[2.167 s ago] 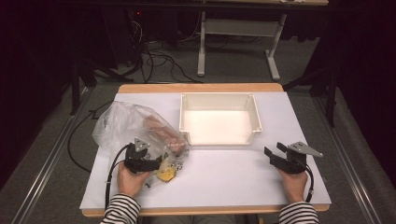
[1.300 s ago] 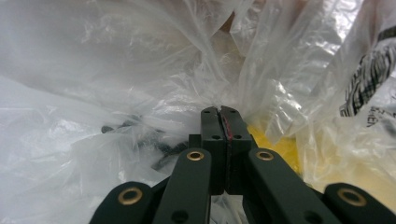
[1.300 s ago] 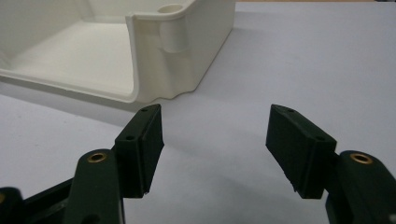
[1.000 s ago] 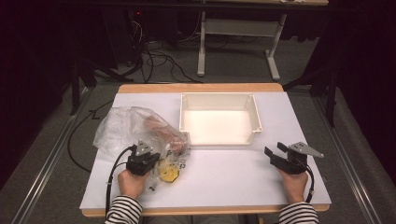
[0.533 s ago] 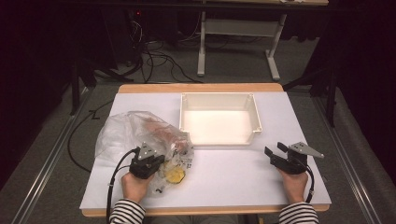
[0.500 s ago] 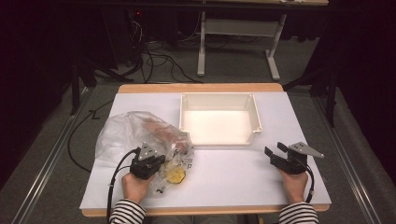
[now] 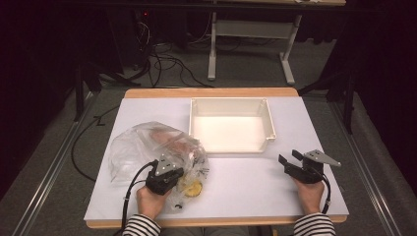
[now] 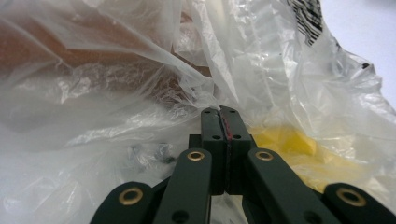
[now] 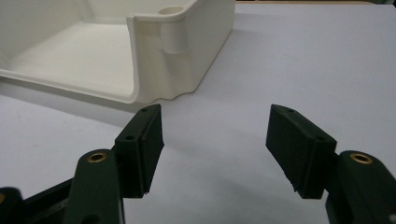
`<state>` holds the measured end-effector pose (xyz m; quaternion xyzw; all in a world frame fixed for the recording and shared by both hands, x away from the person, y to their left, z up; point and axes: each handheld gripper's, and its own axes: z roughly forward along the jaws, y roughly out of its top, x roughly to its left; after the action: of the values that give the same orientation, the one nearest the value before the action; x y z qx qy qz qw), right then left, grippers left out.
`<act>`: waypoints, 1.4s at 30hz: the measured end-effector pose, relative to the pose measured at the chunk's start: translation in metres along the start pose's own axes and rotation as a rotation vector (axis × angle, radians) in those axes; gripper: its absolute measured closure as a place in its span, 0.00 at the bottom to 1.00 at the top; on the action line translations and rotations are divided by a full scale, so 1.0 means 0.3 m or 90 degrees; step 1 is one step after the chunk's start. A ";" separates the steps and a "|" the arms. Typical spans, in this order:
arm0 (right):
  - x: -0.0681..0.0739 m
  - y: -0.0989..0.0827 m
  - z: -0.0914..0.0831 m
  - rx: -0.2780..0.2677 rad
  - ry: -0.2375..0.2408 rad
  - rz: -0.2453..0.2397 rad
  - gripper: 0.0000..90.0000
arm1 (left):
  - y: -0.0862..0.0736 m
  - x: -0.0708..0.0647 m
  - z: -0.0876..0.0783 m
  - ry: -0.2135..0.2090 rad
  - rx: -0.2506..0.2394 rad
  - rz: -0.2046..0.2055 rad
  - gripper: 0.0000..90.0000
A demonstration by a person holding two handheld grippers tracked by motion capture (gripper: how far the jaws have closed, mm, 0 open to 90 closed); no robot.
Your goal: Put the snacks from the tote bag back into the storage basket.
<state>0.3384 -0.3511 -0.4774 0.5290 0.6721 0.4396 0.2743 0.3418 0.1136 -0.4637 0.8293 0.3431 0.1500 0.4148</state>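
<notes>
Bag (image 7: 147, 147) dragged rightward | left hand-held gripper (image 8: 219, 116) pinching its near edge

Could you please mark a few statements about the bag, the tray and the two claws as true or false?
1. The left claw is shut on the plastic bag. True.
2. The right claw holds the white tray. False: it is open, with nothing between its jaws, short of the tray.
3. Something yellow lies inside the bag. True.
4. The bag lies in the tray. False: it rests on the table, left of the tray.
5. The tray is empty. True.
</notes>
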 end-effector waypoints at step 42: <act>0.016 0.006 0.011 0.023 -0.002 -0.033 0.41 | 0.103 -0.226 0.151 -0.096 0.008 0.092 1.00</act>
<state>0.3405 -0.3453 -0.4770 0.5172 0.6928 0.4192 0.2771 0.3310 0.0270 -0.4644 0.8634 0.2511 0.1148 0.4222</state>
